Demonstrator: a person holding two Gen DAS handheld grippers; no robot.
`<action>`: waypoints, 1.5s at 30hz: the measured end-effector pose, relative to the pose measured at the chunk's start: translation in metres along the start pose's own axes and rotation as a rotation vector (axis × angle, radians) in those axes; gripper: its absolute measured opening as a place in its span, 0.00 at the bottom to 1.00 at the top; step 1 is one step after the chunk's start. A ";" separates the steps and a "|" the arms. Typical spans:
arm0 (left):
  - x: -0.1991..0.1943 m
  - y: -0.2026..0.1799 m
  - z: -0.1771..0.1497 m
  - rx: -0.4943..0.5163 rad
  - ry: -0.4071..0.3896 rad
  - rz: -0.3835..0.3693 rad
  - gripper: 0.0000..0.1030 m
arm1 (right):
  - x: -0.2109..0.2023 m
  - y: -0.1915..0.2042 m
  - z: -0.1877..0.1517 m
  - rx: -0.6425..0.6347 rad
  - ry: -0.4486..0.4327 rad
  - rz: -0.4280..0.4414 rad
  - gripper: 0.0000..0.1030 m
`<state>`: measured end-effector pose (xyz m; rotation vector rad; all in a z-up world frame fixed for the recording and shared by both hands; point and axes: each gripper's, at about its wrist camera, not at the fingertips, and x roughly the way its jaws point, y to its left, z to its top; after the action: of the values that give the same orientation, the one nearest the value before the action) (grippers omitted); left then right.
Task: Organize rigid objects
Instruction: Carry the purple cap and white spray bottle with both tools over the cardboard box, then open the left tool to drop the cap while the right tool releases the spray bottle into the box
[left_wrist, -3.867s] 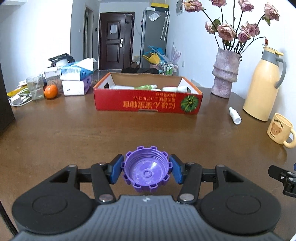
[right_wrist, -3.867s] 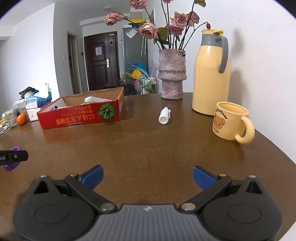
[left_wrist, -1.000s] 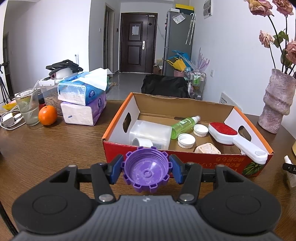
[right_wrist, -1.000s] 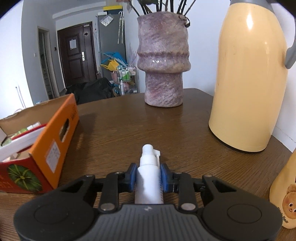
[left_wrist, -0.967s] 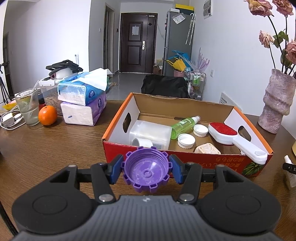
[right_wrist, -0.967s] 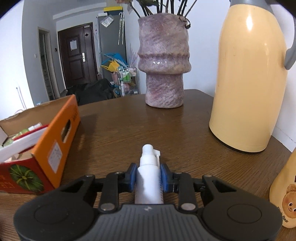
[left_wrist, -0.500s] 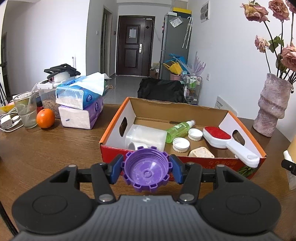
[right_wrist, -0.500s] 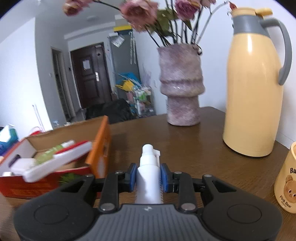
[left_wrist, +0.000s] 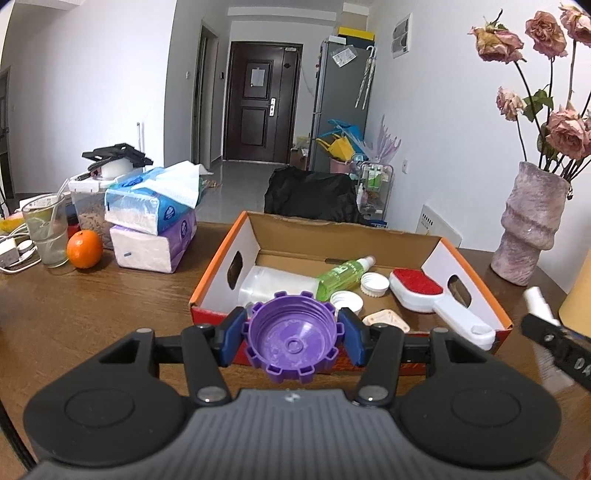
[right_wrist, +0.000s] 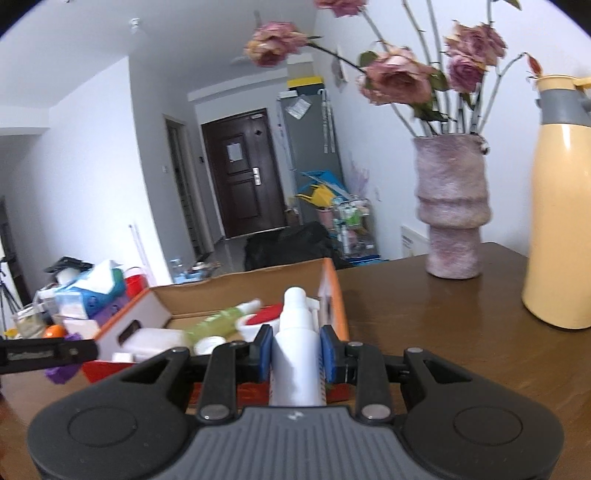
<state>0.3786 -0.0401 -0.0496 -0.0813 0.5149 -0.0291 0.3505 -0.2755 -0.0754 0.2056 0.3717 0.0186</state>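
Left wrist view: purple cap and white bottle both held at the box

Left wrist view shows the left gripper (left_wrist: 291, 334) with its jaws clenched on a purple cap (left_wrist: 291, 336), open side up toward the camera, the blue pads pressing its toothed rim from 9 and 3 o'clock. The cap hangs just at the near wall of a cardboard box (left_wrist: 218, 273) that sits on the brown table (left_wrist: 74, 314). Inside the box lie a clear plastic container (left_wrist: 273, 282), a green bottle (left_wrist: 341, 275), two white caps (left_wrist: 375, 283), a beige lid (left_wrist: 386, 320) and a red-and-white brush (left_wrist: 428, 295). At 9 o'clock from the box stand stacked tissue packs (left_wrist: 151, 229), an orange (left_wrist: 84, 249) and a glass (left_wrist: 46, 229). At 2 o'clock stands a pink vase (left_wrist: 532, 225) with dried roses.

At the 3 o'clock edge of this view the right gripper's finger (left_wrist: 554, 343) shows, with the tip of a white bottle (left_wrist: 535, 301) above it.

In the right wrist view the right gripper (right_wrist: 295, 354) has its jaws clenched on that white bottle (right_wrist: 295, 354), nozzle pointing away, held above the table at the box's near right corner (right_wrist: 332, 295). A yellow jug (right_wrist: 561, 236) stands at 3 o'clock, the vase (right_wrist: 452, 206) at 1 o'clock. The left gripper's finger (right_wrist: 44, 355) shows at 9 o'clock with the purple cap (right_wrist: 64, 373) beneath it.
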 end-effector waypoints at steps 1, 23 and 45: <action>-0.001 -0.001 0.001 0.002 -0.005 -0.002 0.54 | 0.001 0.004 0.000 0.000 0.000 0.008 0.26; 0.048 0.003 0.040 -0.018 -0.074 0.033 0.54 | 0.077 0.063 0.026 -0.015 -0.019 0.080 0.26; 0.124 0.018 0.065 0.006 -0.011 0.035 0.60 | 0.148 0.078 0.041 -0.067 0.111 0.045 0.26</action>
<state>0.5183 -0.0235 -0.0559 -0.0667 0.5050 0.0045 0.5045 -0.1985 -0.0752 0.1474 0.4763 0.0868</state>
